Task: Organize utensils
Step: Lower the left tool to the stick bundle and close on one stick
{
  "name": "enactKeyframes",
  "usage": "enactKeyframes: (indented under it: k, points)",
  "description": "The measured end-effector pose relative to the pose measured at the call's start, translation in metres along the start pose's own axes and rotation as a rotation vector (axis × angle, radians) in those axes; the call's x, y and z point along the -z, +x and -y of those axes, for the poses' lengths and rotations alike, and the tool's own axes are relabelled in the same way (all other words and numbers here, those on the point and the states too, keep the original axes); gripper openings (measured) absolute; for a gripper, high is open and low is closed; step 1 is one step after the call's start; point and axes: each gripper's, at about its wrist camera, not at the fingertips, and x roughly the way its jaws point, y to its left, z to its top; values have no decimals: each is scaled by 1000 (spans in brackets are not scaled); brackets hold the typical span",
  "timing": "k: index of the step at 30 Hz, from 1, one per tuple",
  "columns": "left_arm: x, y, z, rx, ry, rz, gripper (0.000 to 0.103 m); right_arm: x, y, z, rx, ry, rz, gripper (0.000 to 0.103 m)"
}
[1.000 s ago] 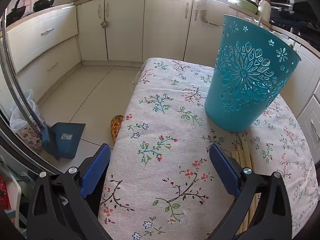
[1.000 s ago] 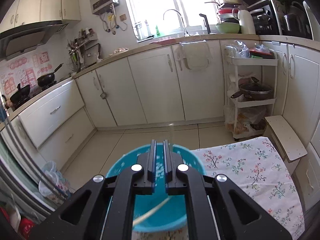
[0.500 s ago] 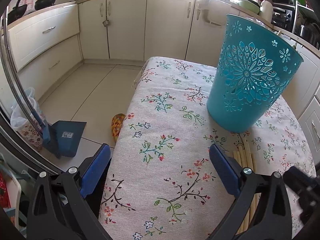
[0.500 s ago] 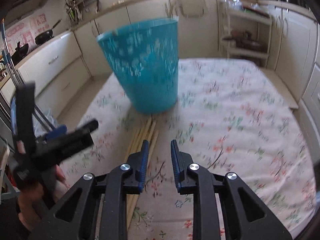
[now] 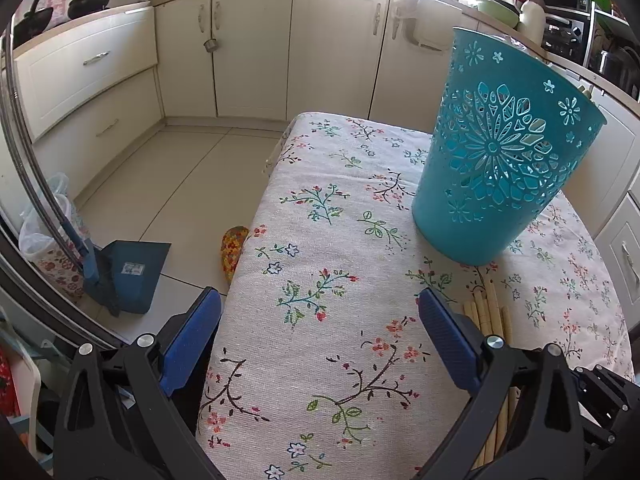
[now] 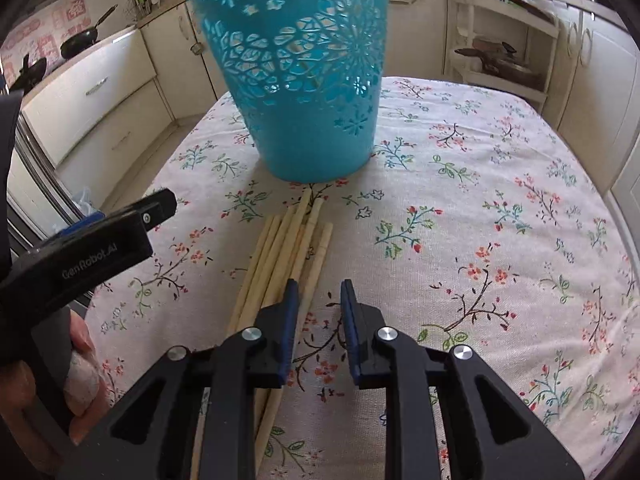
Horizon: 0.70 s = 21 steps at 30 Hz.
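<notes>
A teal cut-out plastic basket (image 5: 504,160) (image 6: 304,80) stands upright on the floral tablecloth (image 5: 320,240). A bundle of several pale wooden chopsticks (image 6: 288,240) (image 5: 490,312) lies flat on the cloth just in front of it. My right gripper (image 6: 320,285) hovers low over the near end of the bundle, slightly right of it. Its jaws stand a little apart, only cloth showing between them. My left gripper (image 5: 319,298) is wide open and empty over the table's left side, left of the chopsticks. One of its fingers (image 6: 132,228) shows in the right wrist view.
The table's left edge drops to a tiled floor where a blue dustpan (image 5: 128,272) stands. Cream kitchen cabinets (image 5: 248,48) run along the back. A person's hand (image 6: 84,376) grips the left tool at the lower left.
My right gripper came down from above the basket's mouth to the cloth by the chopsticks, and its jaws parted a little. The left gripper stayed put.
</notes>
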Motion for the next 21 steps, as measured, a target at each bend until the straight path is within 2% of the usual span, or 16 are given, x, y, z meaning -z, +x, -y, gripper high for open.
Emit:
enactKeyframes:
  k: [4,6,12,21]
  points:
    - [0,1,2,2,13,-6,95,3,1,-3,32,-73,-14,14]
    - [2,1,12,8,72,-22,95,3,-1,3,27,-79,-20,12]
    - [13,-3,41,57,197,-70,95,7,-4,24,-14,-30,6,11]
    - [19,9,59,11,248,-144,95,7,-5,30,-58,8,8,11]
